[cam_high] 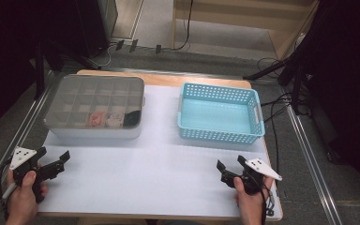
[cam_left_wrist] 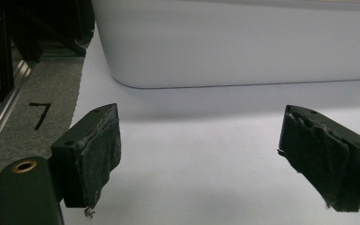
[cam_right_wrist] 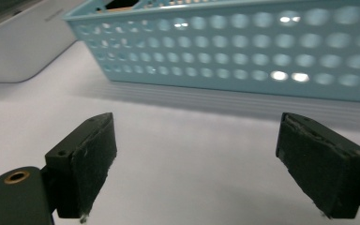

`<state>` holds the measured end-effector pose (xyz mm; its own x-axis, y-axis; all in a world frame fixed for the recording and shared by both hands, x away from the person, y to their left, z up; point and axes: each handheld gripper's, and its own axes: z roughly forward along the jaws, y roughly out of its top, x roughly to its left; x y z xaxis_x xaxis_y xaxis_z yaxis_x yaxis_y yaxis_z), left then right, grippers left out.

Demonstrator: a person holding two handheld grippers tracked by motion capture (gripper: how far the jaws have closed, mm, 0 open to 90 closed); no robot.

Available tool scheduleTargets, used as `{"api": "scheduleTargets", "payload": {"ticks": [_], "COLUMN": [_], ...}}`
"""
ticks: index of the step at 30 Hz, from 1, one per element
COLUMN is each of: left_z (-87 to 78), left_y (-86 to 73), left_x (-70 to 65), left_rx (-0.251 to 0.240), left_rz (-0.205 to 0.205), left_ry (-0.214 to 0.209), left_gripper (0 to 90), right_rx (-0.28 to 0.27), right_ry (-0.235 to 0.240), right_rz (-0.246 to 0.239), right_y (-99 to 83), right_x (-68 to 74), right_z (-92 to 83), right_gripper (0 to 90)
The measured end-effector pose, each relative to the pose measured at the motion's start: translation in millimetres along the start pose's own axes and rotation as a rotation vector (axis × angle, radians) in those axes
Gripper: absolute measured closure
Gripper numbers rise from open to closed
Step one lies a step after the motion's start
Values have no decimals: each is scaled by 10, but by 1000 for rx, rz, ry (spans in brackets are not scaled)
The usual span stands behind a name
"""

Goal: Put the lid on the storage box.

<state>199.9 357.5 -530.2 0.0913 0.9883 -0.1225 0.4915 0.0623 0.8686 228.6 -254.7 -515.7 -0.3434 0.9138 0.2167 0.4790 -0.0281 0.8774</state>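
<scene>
The left gripper [cam_high: 52, 159] rests low over the white table [cam_high: 140, 173] near its front left corner, jaws spread wide with nothing between them, pointing at the lidded compartment box [cam_high: 96, 105] just ahead. The right gripper [cam_high: 229, 166] sits at the front right, its 2 jaws also wide apart and empty, facing the blue basket [cam_high: 220, 136]. Box and basket stand side by side, apart. Small items, too blurred to name, lie in the box's front cells
</scene>
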Motion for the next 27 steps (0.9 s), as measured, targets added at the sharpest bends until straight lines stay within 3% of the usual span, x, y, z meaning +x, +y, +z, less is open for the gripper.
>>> {"api": "scheduleTargets", "payload": {"ticks": [2,6,14,18,22,27], "left_z": [2,1,-5,-1,-5,-6], "left_y": [0,-1,-3,-3,-3,-6], "left_x": [4,12,20,19,25,32], "left_rx": [2,-1,-6,-2,-2,-10], "left_rz": [-4,-13,-18,-18,-24,-28], "left_ry": [-3,-8,-13,-12,-18,-24], "left_gripper": [135,135,135,135,135,134], "right_rx": [-10,-29,-28,-37,-26,-34], "right_ry": [-22,-52,-117,-112,-129,-145], "right_rz": [-8,25,28,41,22,60], "right_y": [-41,-96,-142,-178,-197,-204], "right_x": [-124,-343,-606,-681,-662,-699], "right_z": [-67,-206,-421,-496,-478,-484], "right_gripper": [126,137,137,135,144,146]}}
